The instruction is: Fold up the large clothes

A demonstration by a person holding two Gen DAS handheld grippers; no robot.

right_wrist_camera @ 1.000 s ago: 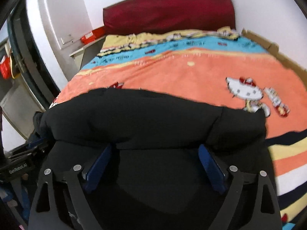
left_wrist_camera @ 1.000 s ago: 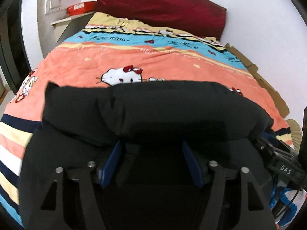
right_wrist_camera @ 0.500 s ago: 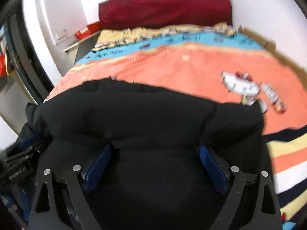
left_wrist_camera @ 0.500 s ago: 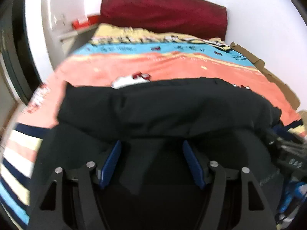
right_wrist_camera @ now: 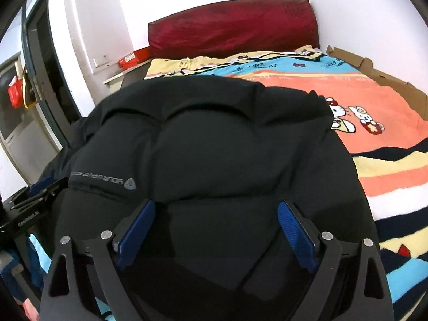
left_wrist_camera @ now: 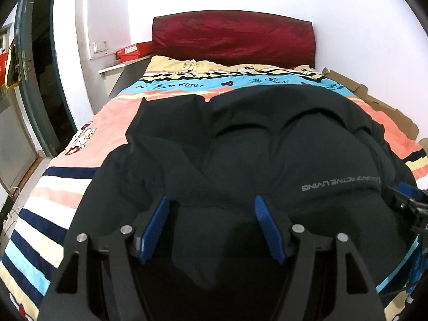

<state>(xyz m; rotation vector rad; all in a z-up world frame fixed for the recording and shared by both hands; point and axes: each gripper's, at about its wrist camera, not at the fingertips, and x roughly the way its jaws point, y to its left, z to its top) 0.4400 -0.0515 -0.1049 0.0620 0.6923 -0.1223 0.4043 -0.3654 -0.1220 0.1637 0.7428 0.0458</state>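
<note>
At the left of the left wrist view a dark doorway [left_wrist_camera: 40, 93] opens beside a white wall, and a red shoebox [left_wrist_camera: 132, 50] sits on a ledge next to the dark red headboard [left_wrist_camera: 232, 40]. The striped cartoon-cat bedspread [left_wrist_camera: 61, 182] covers the bed, and on it lies the black padded jacket [left_wrist_camera: 254, 139], bulked up across the near half with grey lettering on its right side. The left gripper [left_wrist_camera: 210, 224] has its blue pads spread apart with a bunch of jacket fabric lying between them; whether they pinch it cannot be told. At the far right edge the other tool pokes in. In the right wrist view the right gripper [right_wrist_camera: 215, 230] likewise stands wide with jacket cloth [right_wrist_camera: 214, 144] between the pads, grip uncertain, and flattened cardboard [right_wrist_camera: 379, 77] lines the bed's right edge.
</note>
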